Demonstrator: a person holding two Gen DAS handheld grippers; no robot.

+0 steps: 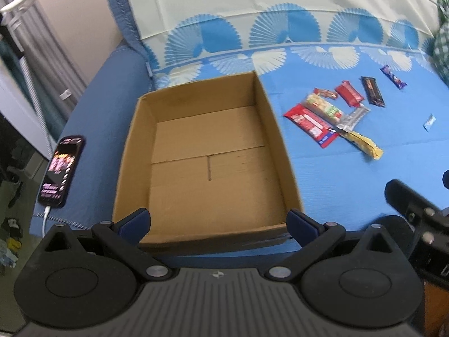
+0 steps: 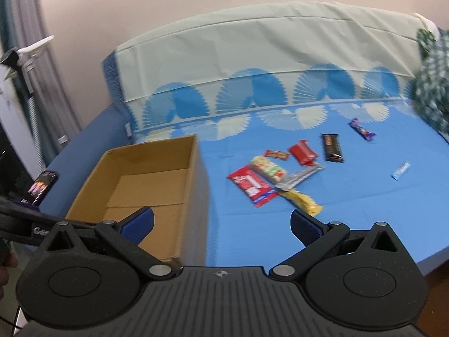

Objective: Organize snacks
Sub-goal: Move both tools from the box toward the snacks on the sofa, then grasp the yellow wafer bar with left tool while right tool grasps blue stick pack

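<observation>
An open cardboard box (image 1: 207, 151) (image 2: 146, 179) sits empty on the blue bed. Right of it lie several snacks in a loose pile: a long red wafer pack (image 1: 310, 125) (image 2: 252, 186), a clear cracker pack (image 1: 322, 106) (image 2: 269, 168), a yellow bar (image 1: 364, 144) (image 2: 304, 202), a silver wrapper (image 1: 353, 118) (image 2: 301, 177), a red bar (image 1: 349, 92) (image 2: 303, 151) and a dark bar (image 1: 371, 91) (image 2: 332, 147). My left gripper (image 1: 217, 221) stands open over the box's near edge, holding nothing. Near the bed's front, my right gripper (image 2: 223, 224) is open and holds nothing.
A purple bar (image 1: 393, 77) (image 2: 362, 130) and a small light-blue packet (image 1: 429, 122) (image 2: 401, 170) lie apart to the right. A lit phone (image 1: 61, 168) (image 2: 40, 186) on a cable lies left of the box. Checked cloth (image 2: 432, 84) is at far right. A floor lamp (image 1: 22, 2) stands left.
</observation>
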